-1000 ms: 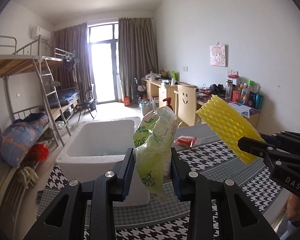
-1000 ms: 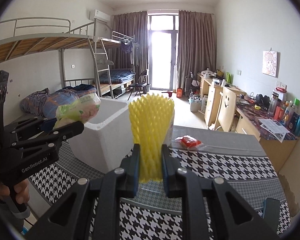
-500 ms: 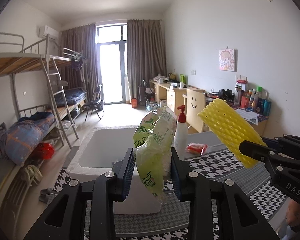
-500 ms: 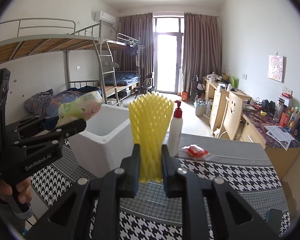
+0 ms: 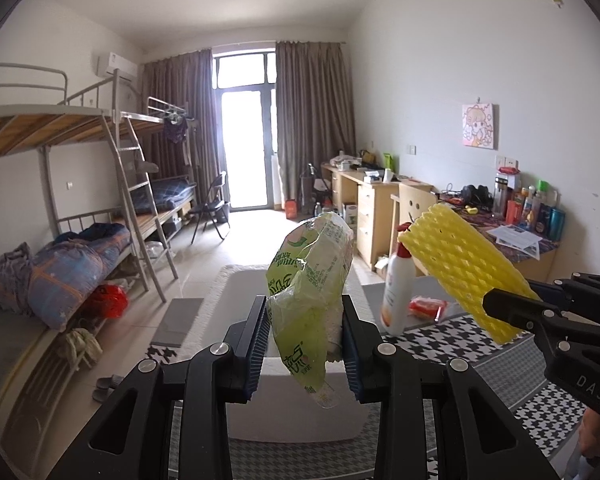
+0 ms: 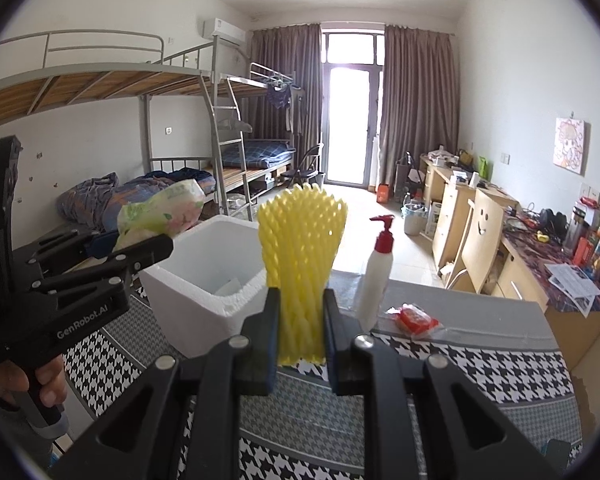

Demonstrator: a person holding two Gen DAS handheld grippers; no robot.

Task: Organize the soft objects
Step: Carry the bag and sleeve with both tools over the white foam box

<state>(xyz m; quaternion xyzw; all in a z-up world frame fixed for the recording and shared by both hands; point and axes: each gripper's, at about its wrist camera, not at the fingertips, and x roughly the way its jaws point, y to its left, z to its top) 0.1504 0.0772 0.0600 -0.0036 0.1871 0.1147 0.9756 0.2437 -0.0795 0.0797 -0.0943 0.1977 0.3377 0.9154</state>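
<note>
The left gripper [image 5: 304,344] has its jaws closed on a crumpled green plastic pack [image 5: 310,280], which stands up out of the jaws with a loose tail hanging below them. The right gripper [image 6: 300,332] is nearly fully closed, pinching the lower end of a yellow foam net sleeve [image 6: 302,256]; the sleeve's long axis runs straight up and away from the jaws, fanning at the top.

What matters for the coming move is the white foam box [image 6: 204,280]. From the left gripper it lies directly ahead and below, its open mouth just past the fingertips, so the pack looks close to hanging over the near rim. From the right gripper the box lies ahead and to the left, with the left gripper between that hand and the box's near corner. The left hand is therefore the nearer one, and probably drops first; the right would have to swing leftward across the checked tablecloth [image 6: 480,364].

A white pump bottle [image 6: 374,276] and a small red packet [image 6: 414,318] stand ahead and right of the right gripper, apart from the box. Whether the box already holds something is hard to say; only a pale scrap shows inside.
</note>
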